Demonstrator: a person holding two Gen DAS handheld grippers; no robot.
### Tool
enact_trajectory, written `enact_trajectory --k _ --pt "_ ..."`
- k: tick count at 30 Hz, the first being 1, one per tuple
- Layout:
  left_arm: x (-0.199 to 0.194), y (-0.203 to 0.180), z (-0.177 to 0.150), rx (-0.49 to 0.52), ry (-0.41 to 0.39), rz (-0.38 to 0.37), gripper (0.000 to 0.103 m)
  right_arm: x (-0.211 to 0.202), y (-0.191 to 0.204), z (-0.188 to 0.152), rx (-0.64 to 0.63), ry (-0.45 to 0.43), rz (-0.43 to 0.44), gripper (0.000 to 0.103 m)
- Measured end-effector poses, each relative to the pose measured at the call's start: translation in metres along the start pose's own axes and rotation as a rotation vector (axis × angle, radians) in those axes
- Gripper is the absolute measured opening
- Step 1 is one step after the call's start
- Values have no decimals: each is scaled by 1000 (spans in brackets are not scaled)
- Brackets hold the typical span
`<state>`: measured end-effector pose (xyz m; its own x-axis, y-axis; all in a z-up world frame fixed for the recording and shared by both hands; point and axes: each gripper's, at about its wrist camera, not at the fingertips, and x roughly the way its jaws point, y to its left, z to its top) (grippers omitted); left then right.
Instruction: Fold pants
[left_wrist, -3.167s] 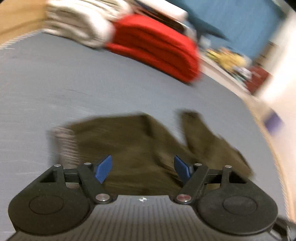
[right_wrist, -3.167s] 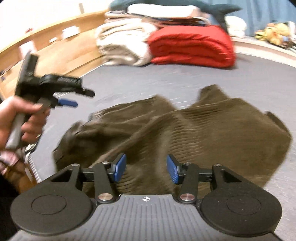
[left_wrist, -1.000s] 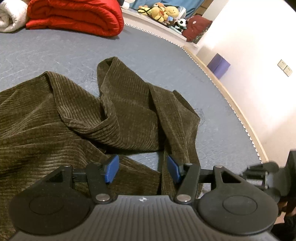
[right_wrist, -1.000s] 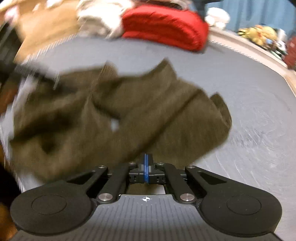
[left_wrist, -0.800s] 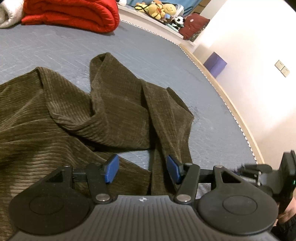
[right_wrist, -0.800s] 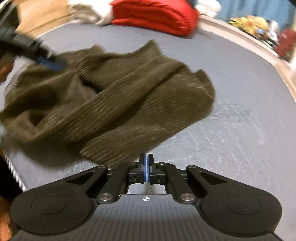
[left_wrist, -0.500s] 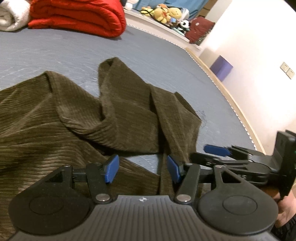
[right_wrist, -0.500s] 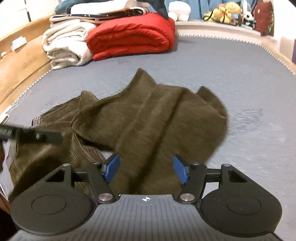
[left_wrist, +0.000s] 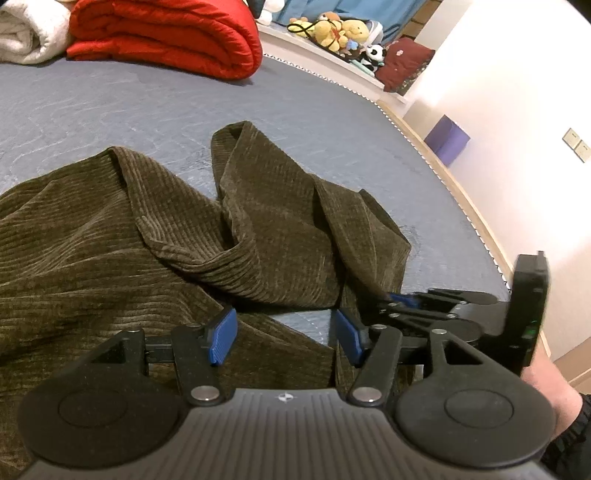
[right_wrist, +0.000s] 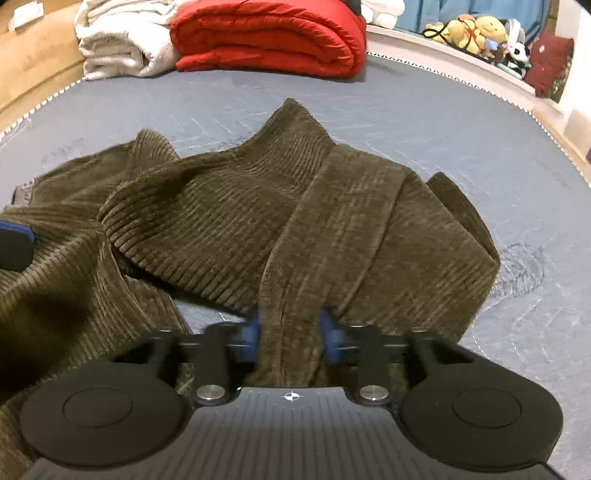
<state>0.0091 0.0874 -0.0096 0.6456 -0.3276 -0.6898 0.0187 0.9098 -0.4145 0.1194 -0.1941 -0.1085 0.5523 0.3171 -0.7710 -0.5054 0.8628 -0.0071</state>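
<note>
Dark olive corduroy pants (left_wrist: 110, 251) lie crumpled on the blue-grey mattress (left_wrist: 110, 107). My left gripper (left_wrist: 284, 332) hovers open just above them, with nothing between its blue pads. In the right wrist view the pants (right_wrist: 221, 221) fill the middle. My right gripper (right_wrist: 290, 328) is closing its jaws around a bunched leg near its end, and both pads touch the cloth. From the left wrist view the right gripper (left_wrist: 400, 299) comes in from the right, held by a hand (left_wrist: 554, 398), tips at the leg's edge.
A folded red quilt (right_wrist: 269, 37) and white towels (right_wrist: 118, 44) lie at the far end of the mattress. Stuffed toys (left_wrist: 332, 31) sit on a ledge beyond. The mattress edge (left_wrist: 472, 221) and a white wall run along the right. A wooden frame (right_wrist: 33, 59) borders the left.
My right gripper went from shut and empty to wide open, dropped onto the pants leg and closed around it, coming into the left wrist view from the right. The left gripper stayed put.
</note>
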Motion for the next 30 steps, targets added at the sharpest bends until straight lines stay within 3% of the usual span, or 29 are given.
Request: enact_trajectory --k 9,13,20,23,24,27,30 --pt "4 -8 -5 32 9 -10 64 -58 -36 -25 -66 -34 -16 12" --pt "7 -8 -7 36 18 -4 64 -76 -48 -52 -129 22 -16 11" --pt "6 -14 -7 45 18 -23 64 -91 -46 -115 -328 218 56 11" --pt "5 -16 -7 46 15 -25 66 -96 -46 -120 -340 222 59 13" --pt "5 -16 -7 47 13 -25 66 -99 -50 -114 -310 211 60 18" --pt "5 -12 -7 47 12 -20 68 -115 -66 -89 -187 98 38 52" --pt "6 -5 -7 34 15 -3 68 -128 -85 -65 -51 -34 20 59"
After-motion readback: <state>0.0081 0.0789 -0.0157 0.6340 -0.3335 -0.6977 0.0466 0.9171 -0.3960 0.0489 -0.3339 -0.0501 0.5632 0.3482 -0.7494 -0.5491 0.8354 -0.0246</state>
